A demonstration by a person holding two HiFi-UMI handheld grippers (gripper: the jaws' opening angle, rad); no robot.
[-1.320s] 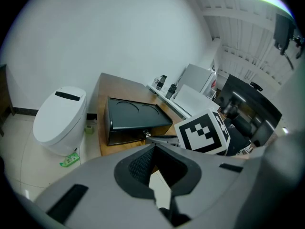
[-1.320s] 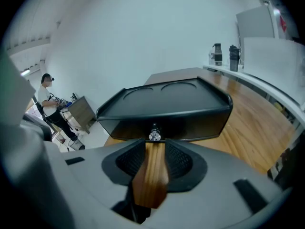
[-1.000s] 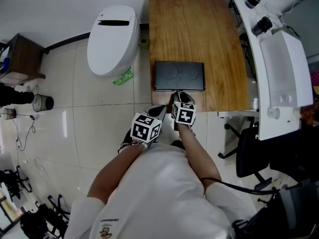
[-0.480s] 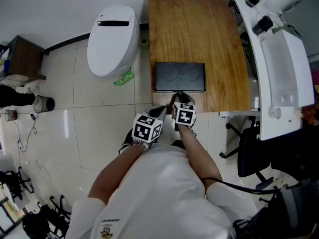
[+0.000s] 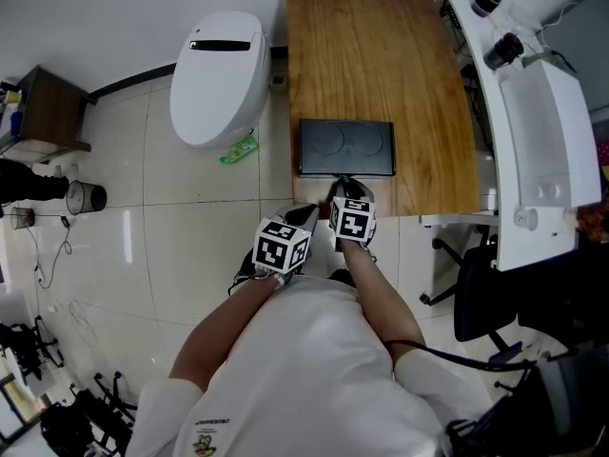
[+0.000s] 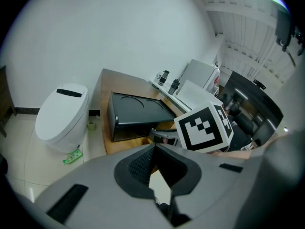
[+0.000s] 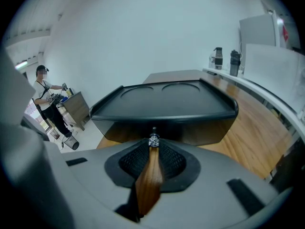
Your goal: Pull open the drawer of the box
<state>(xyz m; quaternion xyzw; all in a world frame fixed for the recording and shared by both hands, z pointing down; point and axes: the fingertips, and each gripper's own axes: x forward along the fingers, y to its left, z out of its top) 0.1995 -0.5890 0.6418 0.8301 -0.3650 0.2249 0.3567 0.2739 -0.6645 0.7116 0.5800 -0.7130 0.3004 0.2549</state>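
Note:
A flat black box (image 5: 346, 148) lies on the wooden table (image 5: 381, 55) near its front edge. Its drawer front (image 7: 162, 130) faces me, with a small silver knob (image 7: 153, 140) at the middle. My right gripper (image 5: 341, 181) (image 7: 153, 144) is at that front. Its jaws have just been closing with the knob between them, and they now pinch it. My left gripper (image 5: 306, 215) (image 6: 155, 149) hovers beside the table's front left corner, over the floor. Its fingertips meet and hold nothing. The box (image 6: 138, 116) also shows in the left gripper view, ahead and to the right.
A white toilet (image 5: 217, 74) stands on the tiled floor left of the table, a green packet (image 5: 236, 149) at its foot. A large white machine (image 5: 533, 112) runs along the table's right side. A black office chair (image 5: 476, 298) stands at the lower right.

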